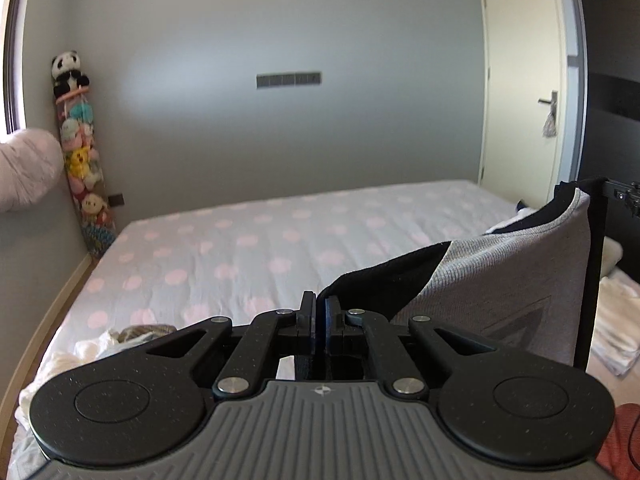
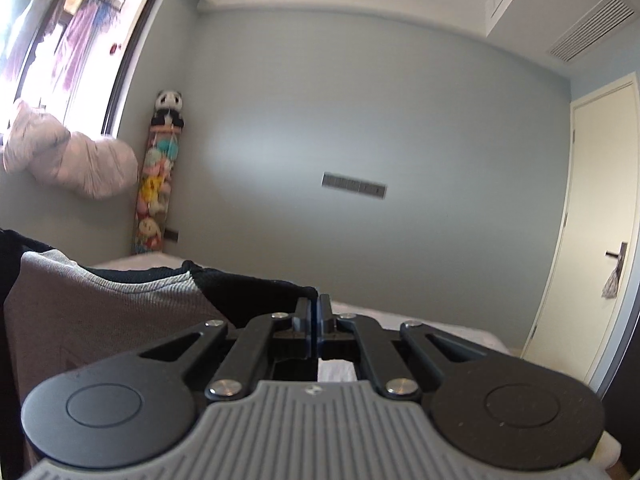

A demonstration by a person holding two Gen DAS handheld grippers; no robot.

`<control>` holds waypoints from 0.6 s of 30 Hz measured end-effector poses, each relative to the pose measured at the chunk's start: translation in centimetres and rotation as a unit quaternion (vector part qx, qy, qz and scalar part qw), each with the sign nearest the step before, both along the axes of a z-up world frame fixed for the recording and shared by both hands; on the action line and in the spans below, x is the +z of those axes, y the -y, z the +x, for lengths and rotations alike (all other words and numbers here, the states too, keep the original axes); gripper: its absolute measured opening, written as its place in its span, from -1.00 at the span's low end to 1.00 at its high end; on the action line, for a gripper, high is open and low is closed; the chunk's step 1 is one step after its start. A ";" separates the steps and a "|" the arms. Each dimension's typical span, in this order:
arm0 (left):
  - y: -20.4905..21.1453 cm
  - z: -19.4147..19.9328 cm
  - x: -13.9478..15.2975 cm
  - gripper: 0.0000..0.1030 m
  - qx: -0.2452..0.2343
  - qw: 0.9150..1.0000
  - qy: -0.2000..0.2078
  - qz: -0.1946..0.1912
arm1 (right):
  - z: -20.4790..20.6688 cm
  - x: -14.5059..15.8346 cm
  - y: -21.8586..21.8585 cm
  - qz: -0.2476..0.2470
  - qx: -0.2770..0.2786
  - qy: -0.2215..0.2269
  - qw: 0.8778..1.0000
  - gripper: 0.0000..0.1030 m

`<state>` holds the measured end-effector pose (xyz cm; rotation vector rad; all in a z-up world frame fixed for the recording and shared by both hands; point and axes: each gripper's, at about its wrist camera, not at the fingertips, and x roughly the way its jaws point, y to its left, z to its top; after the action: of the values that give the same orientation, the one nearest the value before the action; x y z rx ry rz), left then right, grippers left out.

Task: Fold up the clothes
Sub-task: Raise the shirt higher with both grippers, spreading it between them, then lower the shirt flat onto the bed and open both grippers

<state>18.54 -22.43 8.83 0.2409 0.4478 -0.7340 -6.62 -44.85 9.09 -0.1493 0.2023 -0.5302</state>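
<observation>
A grey knit top with black shoulders (image 1: 504, 280) hangs stretched in the air between my two grippers, above the bed. My left gripper (image 1: 320, 312) is shut on its black shoulder edge, and the cloth runs off to the right. My right gripper (image 2: 315, 312) is shut on the other black shoulder edge, and the same top (image 2: 104, 312) spreads to the left in the right wrist view. The lower part of the top is hidden behind the gripper bodies.
The bed (image 1: 248, 248) has a pale sheet with pink dots. Crumpled white and grey clothes (image 1: 120, 340) lie at its near left edge. White folded cloth (image 1: 612, 340) lies at the right. A tube of plush toys (image 1: 82, 160) stands in the corner. A cream door (image 1: 520, 88) is at the right.
</observation>
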 end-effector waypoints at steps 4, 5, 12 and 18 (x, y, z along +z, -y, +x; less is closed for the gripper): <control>2.8 4.9 -3.2 -0.95 0.016 0.999 -0.020 0.027 | 6.3 -4.1 3.6 0.029 -0.006 -0.041 0.999 -0.94; 3.6 6.3 -4.2 -0.95 0.019 0.999 -0.026 0.035 | 8.0 -5.2 4.6 0.037 -0.009 -0.050 0.998 -0.94; 8.6 13.9 -11.2 -0.95 0.033 0.994 -0.059 0.085 | 17.9 -12.3 11.4 0.075 -0.024 -0.112 0.991 -0.94; 11.9 18.9 -18.7 -0.95 0.039 0.985 -0.111 0.129 | 23.6 -19.3 16.0 0.118 -0.027 -0.168 0.978 -0.94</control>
<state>37.42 -34.29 -9.84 0.3834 0.7619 -0.6274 17.00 -60.89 -10.25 0.0000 0.5974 -0.5283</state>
